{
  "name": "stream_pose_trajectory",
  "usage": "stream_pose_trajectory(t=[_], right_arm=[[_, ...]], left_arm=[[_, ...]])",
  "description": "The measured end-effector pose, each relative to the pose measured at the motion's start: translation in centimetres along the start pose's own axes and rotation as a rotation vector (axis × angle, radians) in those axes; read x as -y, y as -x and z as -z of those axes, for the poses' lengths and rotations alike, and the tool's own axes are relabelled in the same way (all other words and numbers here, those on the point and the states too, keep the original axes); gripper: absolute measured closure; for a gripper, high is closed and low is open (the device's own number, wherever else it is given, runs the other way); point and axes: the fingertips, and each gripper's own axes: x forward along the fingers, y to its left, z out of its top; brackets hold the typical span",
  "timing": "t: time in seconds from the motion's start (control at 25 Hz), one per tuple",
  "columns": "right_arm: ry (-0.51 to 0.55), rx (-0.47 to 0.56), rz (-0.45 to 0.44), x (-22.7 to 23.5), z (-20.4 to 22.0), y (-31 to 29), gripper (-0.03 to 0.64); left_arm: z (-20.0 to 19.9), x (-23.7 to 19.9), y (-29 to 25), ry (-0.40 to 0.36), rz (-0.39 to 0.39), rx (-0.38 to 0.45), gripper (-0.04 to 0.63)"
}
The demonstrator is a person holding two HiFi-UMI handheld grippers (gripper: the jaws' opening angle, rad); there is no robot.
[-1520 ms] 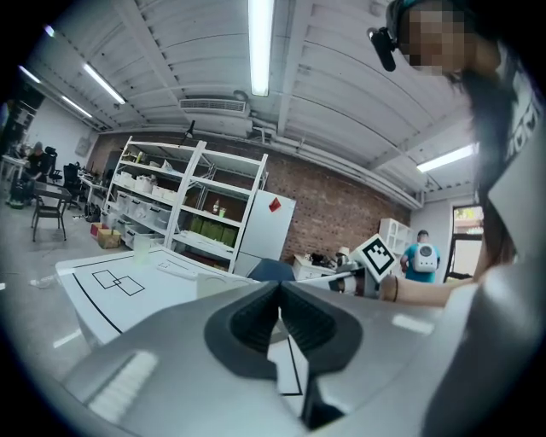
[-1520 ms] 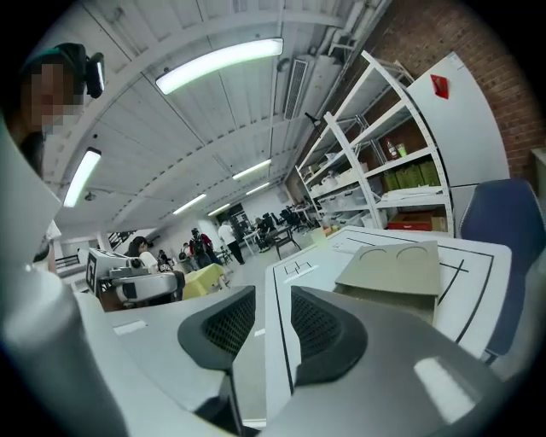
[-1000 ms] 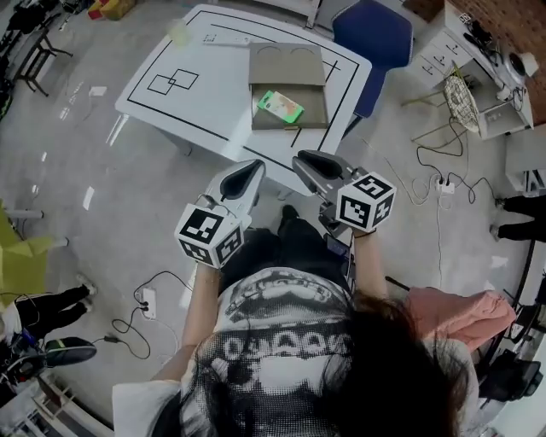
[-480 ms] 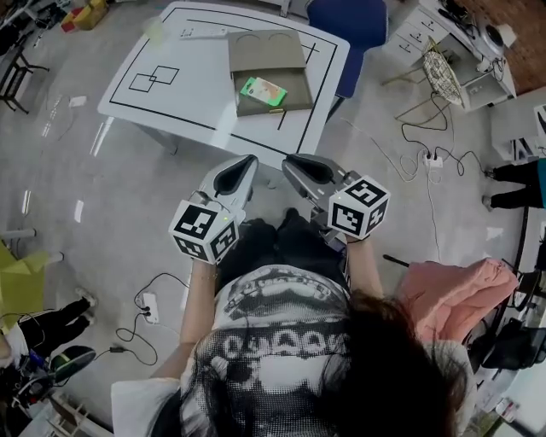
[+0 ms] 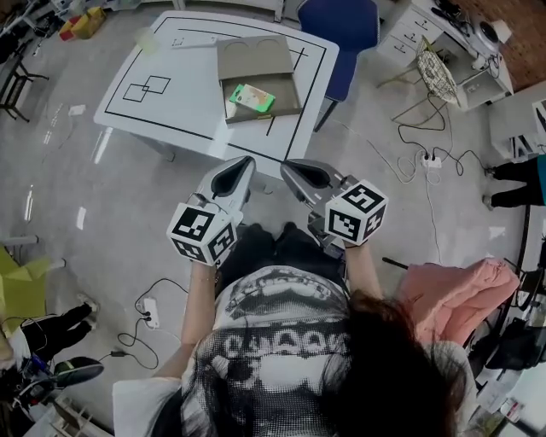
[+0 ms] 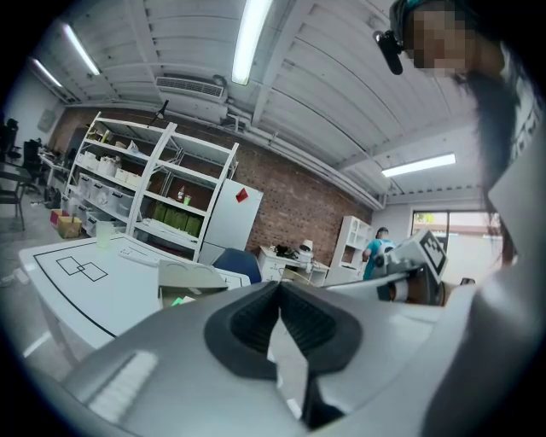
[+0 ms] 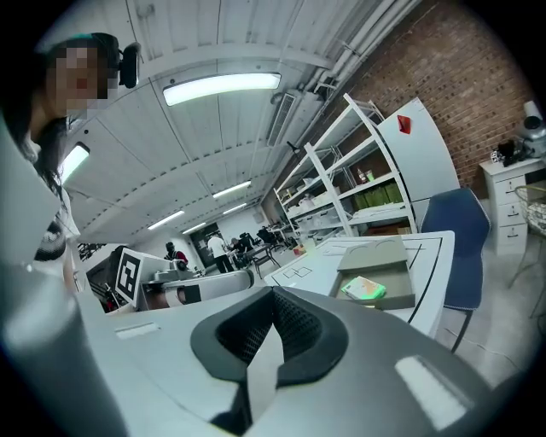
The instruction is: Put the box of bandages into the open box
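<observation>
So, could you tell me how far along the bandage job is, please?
Done, it seems: the bandage box lies in the open box on the table. In hand: nothing; the left gripper and right gripper are shut, empty, short of the table. Left: apparently nothing.

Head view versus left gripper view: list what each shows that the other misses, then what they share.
Only the head view: the floor with a power strip and the pink cloth. Only the left gripper view: the ceiling lamp, the shelving and the brick wall. Both: the white table, the open box, the green box of bandages, the blue chair and the right tool.
</observation>
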Motion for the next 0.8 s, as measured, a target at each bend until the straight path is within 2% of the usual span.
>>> stream_pose_trajectory(t=[0.28,0.8], right_arm=[[0.033,0.000,-0.006,1.9,-1.0,2.1,0.618],[0.026,0.018,-0.029,3.6,-1.7,3.8,0.618]], left_arm=[[-0.3,2.0,-2.0,-0.011,-0.009,-0.006,0.595],[-0.6,3.8,-4.1,-0.029,-0.019,-0.009,0.595]])
